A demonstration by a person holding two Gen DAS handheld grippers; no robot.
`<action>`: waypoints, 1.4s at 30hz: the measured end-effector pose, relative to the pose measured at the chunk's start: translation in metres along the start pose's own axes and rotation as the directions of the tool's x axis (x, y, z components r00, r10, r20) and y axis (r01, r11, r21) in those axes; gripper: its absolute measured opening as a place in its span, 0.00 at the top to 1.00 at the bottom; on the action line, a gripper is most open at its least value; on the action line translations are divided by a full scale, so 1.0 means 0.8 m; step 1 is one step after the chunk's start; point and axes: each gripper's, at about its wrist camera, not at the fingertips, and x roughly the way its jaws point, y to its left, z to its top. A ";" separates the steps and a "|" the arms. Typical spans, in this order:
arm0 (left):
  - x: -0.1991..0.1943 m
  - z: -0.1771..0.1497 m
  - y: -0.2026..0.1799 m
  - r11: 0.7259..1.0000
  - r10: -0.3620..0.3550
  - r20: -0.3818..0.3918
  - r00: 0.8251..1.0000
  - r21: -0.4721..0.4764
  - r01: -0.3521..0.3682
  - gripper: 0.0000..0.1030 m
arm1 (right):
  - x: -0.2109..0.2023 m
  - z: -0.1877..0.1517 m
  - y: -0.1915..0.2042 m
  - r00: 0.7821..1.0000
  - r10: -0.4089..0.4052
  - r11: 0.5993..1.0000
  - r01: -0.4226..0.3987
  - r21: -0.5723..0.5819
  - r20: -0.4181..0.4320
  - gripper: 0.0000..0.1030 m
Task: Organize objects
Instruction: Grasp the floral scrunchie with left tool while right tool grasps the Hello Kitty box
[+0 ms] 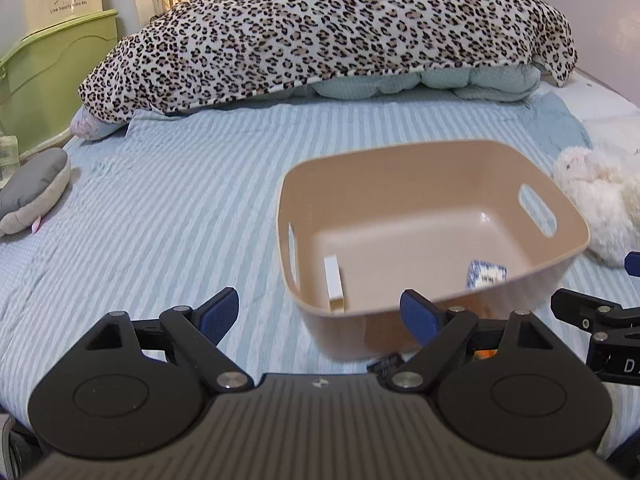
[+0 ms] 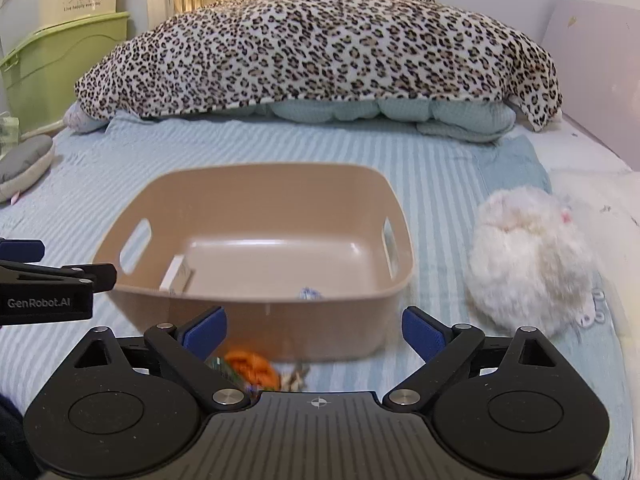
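A tan plastic basket (image 1: 400, 164) sits on the striped bed; in the right wrist view its rim (image 2: 256, 170) is straight ahead. Inside lie a white box (image 1: 334, 282) (image 2: 176, 274) and a blue-and-white patterned box (image 1: 486, 274) (image 2: 309, 293). An orange packet (image 2: 252, 366) lies on the bed just in front of the basket, below my right gripper (image 2: 314, 330), which is open and empty. My left gripper (image 1: 320, 316) is open and empty at the basket's near left corner. A dark small item (image 1: 386, 364) shows under the basket's front edge.
A white fluffy plush (image 2: 528, 264) (image 1: 596, 192) lies right of the basket. A grey plush (image 1: 32, 192) lies at the left bed edge. A leopard-print blanket (image 2: 320, 48) over a teal quilt fills the back. A green plastic bin (image 2: 56, 64) stands at the left.
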 end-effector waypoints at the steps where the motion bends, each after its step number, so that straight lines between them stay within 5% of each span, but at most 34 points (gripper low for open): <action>1: -0.001 -0.005 -0.001 1.000 -0.001 -0.007 1.000 0.003 0.001 0.14 | -0.001 -0.006 -0.001 1.000 0.002 1.000 -0.002 0.002 -0.008 0.06; 20: 0.037 -0.102 -0.006 0.998 -0.051 -0.184 0.982 0.022 0.056 0.14 | 0.038 -0.097 0.013 0.983 0.002 1.000 -0.004 -0.012 -0.182 0.06; 42: 0.065 -0.108 0.005 0.995 -0.102 -0.203 0.974 -0.026 0.099 0.14 | 0.097 -0.117 0.033 0.965 0.022 0.998 -0.036 -0.046 -0.261 0.08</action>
